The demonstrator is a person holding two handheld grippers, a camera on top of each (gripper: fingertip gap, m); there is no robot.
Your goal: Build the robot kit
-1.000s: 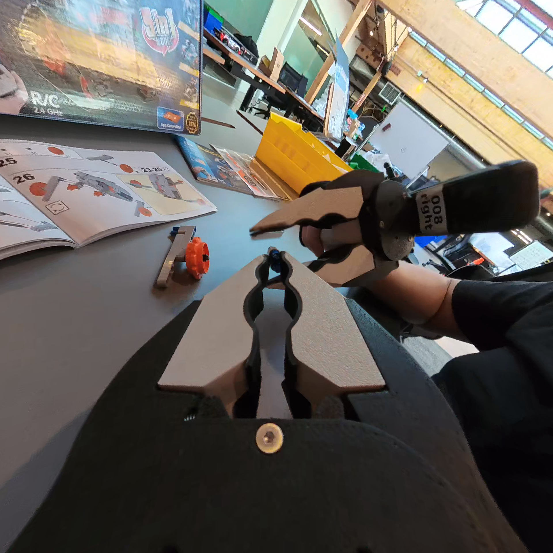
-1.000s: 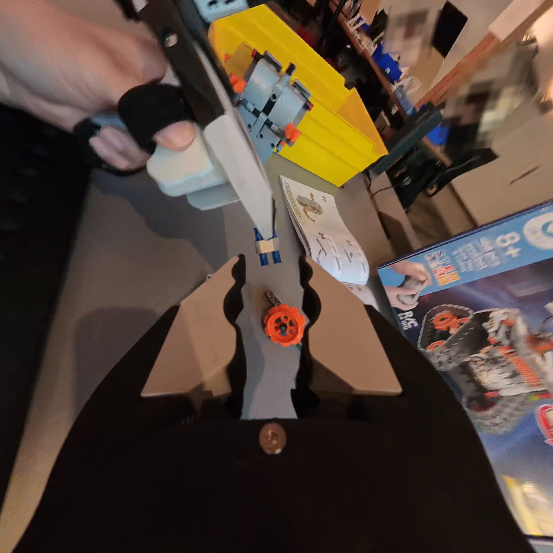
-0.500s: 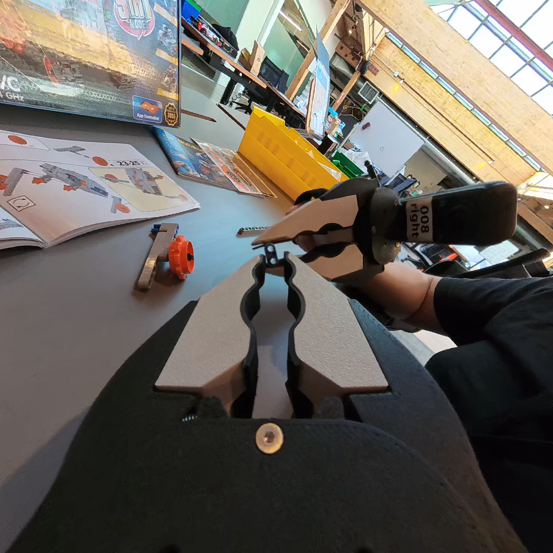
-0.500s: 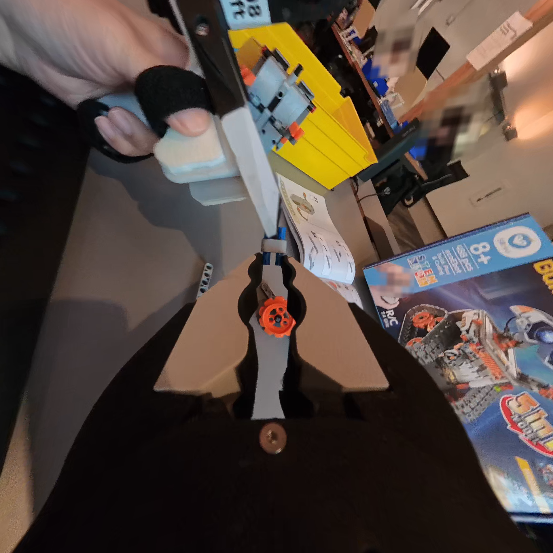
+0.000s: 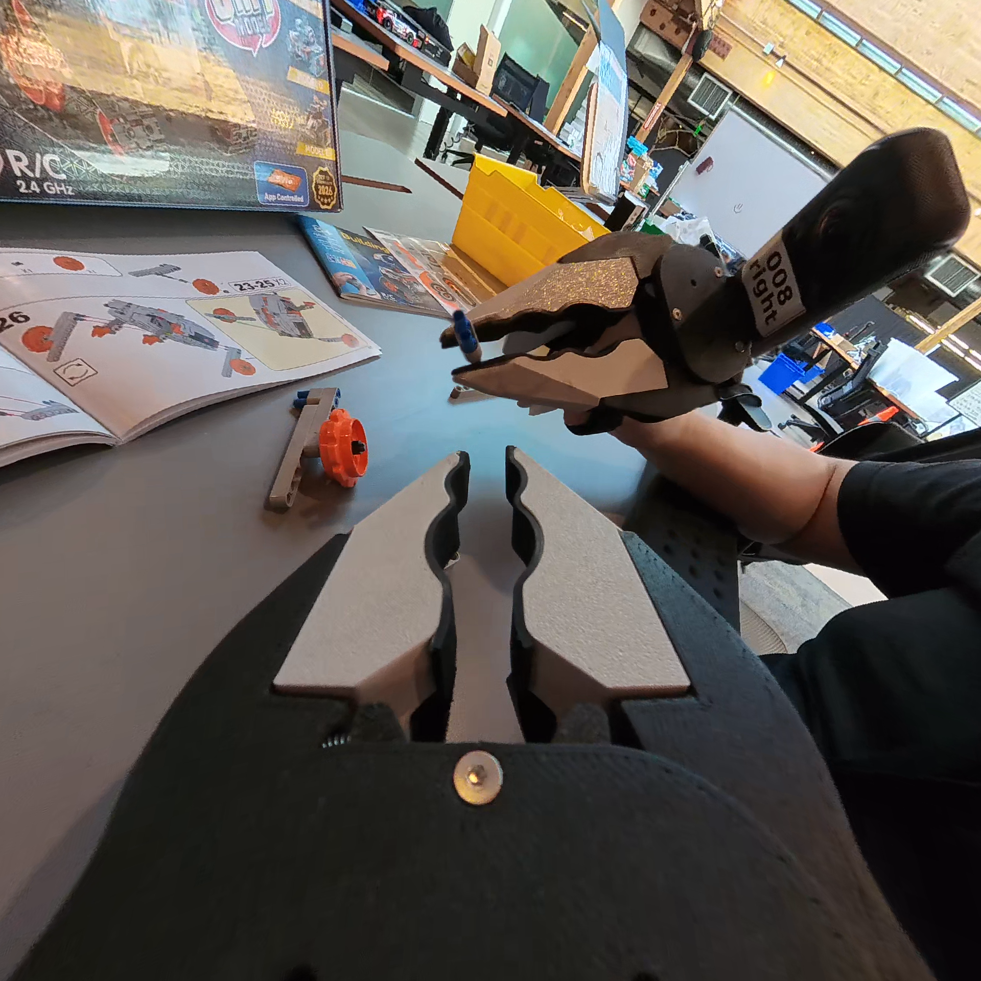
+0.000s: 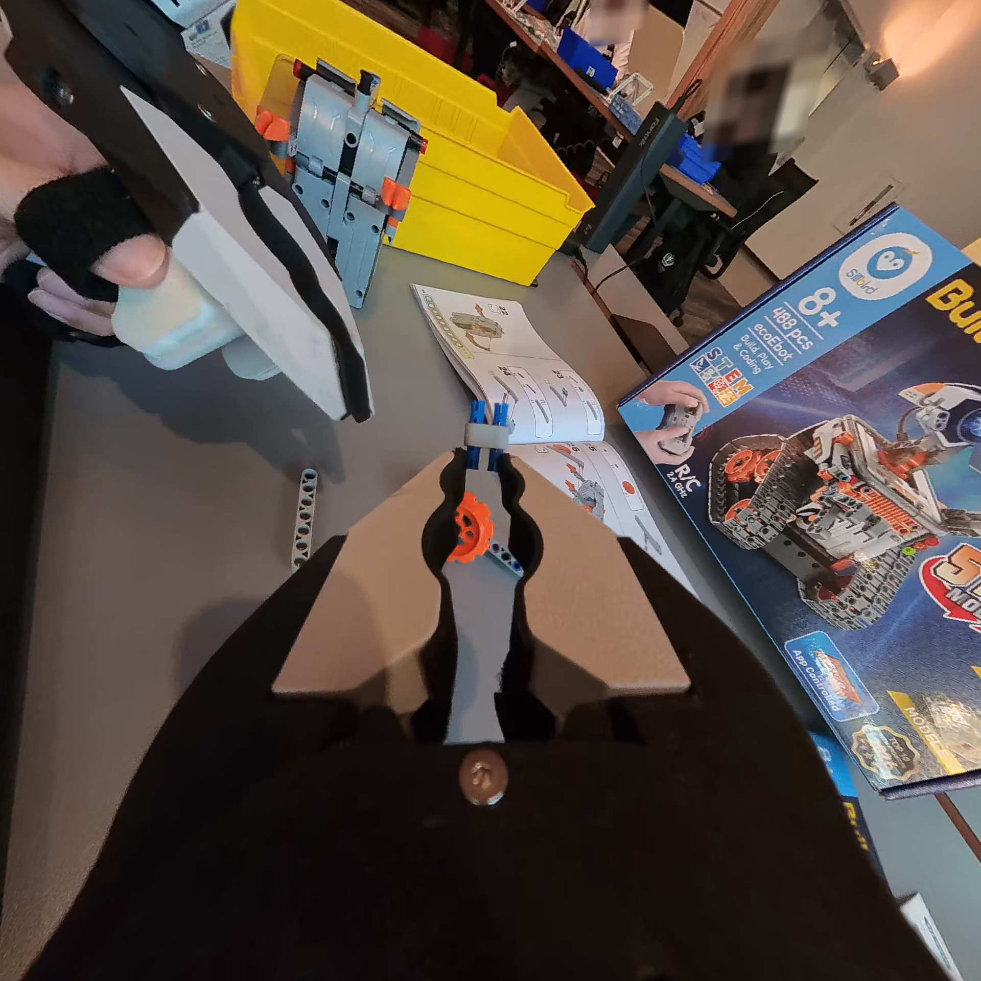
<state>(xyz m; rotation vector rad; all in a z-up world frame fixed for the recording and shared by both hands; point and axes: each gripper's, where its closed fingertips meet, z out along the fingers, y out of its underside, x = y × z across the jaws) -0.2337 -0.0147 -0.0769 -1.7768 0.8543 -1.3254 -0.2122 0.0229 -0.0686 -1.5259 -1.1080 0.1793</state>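
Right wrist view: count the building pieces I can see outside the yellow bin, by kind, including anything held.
Large grey built module: 1
Loose grey beam: 1
Grey beam with orange gear: 1
Small grey connector with blue pins, held in the right gripper: 1
Total: 4

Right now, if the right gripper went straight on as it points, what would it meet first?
Probably the open instruction booklet, lying just beyond the blue-pinned grey piece that the right gripper holds; the left gripper is off to one side. Depth is unclear.
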